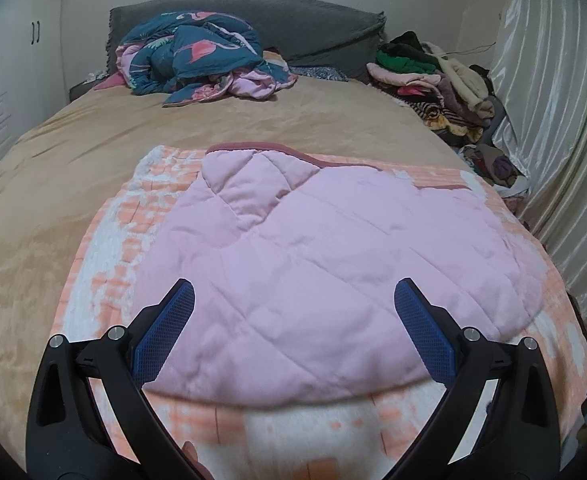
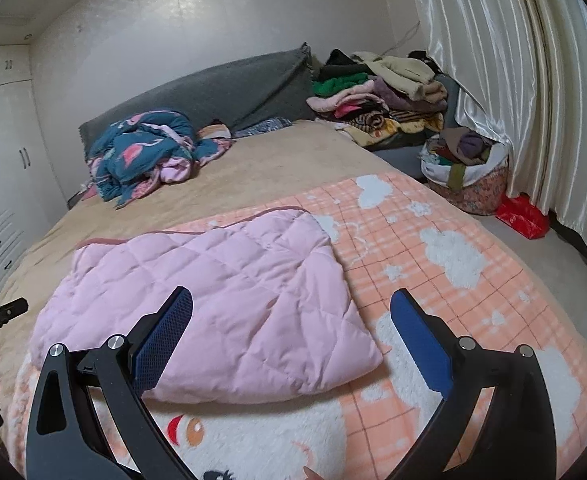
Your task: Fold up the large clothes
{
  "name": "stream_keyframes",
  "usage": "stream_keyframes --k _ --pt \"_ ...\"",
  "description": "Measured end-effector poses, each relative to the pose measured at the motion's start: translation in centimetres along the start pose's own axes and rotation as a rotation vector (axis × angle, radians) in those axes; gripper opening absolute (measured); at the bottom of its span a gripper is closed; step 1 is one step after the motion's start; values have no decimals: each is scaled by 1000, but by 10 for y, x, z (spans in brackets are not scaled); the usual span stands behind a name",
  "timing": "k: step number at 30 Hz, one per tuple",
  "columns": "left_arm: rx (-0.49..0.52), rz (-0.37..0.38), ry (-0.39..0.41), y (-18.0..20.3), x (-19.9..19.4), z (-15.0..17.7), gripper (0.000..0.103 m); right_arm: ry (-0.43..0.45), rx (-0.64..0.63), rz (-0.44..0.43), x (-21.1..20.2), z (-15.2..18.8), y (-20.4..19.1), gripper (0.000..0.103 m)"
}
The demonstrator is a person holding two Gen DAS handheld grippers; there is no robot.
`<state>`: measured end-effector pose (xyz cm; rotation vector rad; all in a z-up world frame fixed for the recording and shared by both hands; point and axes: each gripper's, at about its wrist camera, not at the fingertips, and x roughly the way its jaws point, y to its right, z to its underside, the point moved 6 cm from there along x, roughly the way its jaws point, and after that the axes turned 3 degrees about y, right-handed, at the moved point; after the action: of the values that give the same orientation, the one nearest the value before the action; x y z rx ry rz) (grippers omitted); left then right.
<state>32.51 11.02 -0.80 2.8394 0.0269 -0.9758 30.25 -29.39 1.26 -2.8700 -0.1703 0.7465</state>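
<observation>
1. Both of your tools stand with jaws spread wide and nothing between them: the left gripper (image 1: 294,298) and the right gripper (image 2: 292,306) each hover at the bottom of their frame, blue pads apart.
2. Your task piece is one pink quilted garment (image 1: 325,264), lying folded over in the centre of the left view and centre-left of the right view (image 2: 213,300). Its surface shows diamond stitching, a darker rose trim along the far edge, and a small flap turned up at the upper left of its outline in the left view.
3. It rests on one peach checked blanket (image 2: 453,280) with white cloud shapes, which lies on the tan bed (image 1: 93,140).
4. You have one crumpled teal flamingo-print duvet (image 1: 197,56) at the upper left, against one grey headboard cushion (image 1: 313,24).
5. One heap of stacked clothes (image 2: 373,96) sits at the upper right, with one filled floral basket (image 2: 469,172) and one red bag (image 2: 523,216) by the curtain (image 2: 513,60).
</observation>
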Motion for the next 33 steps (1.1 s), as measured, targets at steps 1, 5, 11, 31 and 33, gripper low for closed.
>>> stream_keyframes --k 1,5,11,31,33 --pt "-2 6 4 2 -5 3 94 1 -6 -3 -4 2 -2 99" --pt "-1 16 1 6 -21 19 94 0 -16 -16 -17 12 -9 99" --pt "-48 10 -38 1 -26 46 94 -33 -10 -31 -23 38 -17 99" --pt "-220 -23 -167 -40 26 98 94 -230 216 -35 45 108 -16 99" --pt "-259 -8 -173 -45 30 100 94 -244 246 -30 55 110 -12 99"
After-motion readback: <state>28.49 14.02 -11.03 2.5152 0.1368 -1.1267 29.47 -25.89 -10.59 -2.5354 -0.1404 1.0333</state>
